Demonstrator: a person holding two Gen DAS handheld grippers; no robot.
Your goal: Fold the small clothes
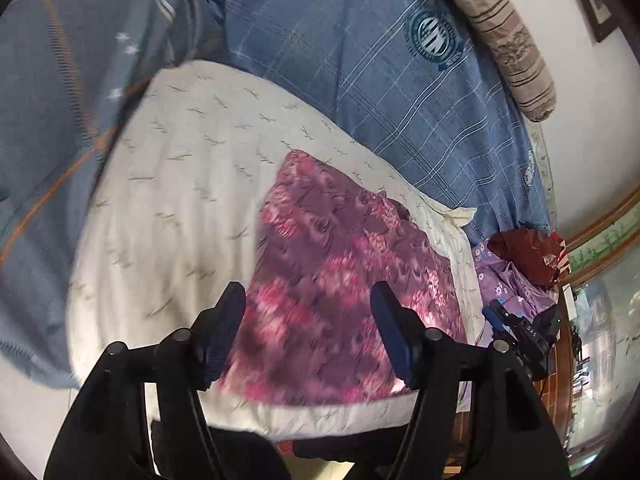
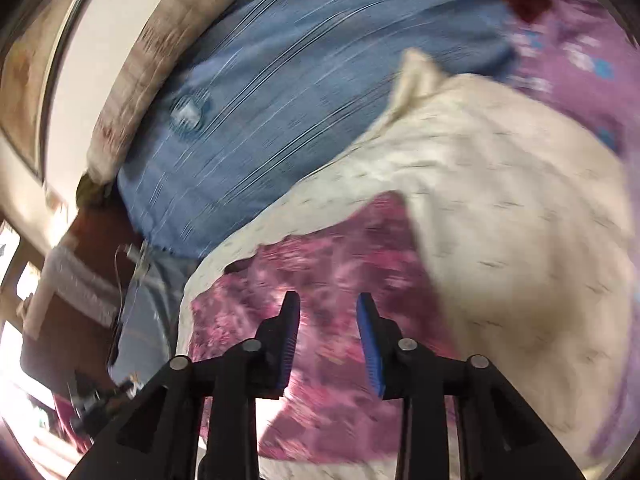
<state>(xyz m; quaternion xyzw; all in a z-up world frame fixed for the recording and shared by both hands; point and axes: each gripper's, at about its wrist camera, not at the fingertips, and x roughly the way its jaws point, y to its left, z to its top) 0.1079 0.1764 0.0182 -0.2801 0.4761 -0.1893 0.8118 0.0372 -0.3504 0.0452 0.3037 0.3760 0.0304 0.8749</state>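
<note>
A pink and purple patterned garment point(image 1: 340, 280) lies spread flat on a cream cloth point(image 1: 180, 184) with a small dash print, and that cloth covers the near part of a bed dressed in a blue checked sheet point(image 1: 360, 80) bearing a round crest. The left hand-held gripper point(image 1: 308, 300) hangs above the near edge of the garment with its jaws standing wide apart and nothing between them; the fabric below is clear of both pads. The right hand-held gripper point(image 2: 328, 304) is over the same garment point(image 2: 320, 248), its jaws parted more narrowly, also released and gripping nothing, though its view is heavily blurred. Around the work there is a fair bit of clutter: a brown striped bolster point(image 1: 504, 36) runs along the far side of the bed against a pale wall, a grey-blue quilt point(image 1: 60, 100) with an orange stripe is bunched on the left, and beyond the cream cloth's right corner sit a lilac flowered cloth point(image 1: 508, 276) and a dark red bundle point(image 1: 528, 252). The right hand-held gripper's blue-tipped end shows at the right edge of the left view, near the lilac cloth. Nothing lies on top of the garment itself, and the cream cloth around it is bare
</note>
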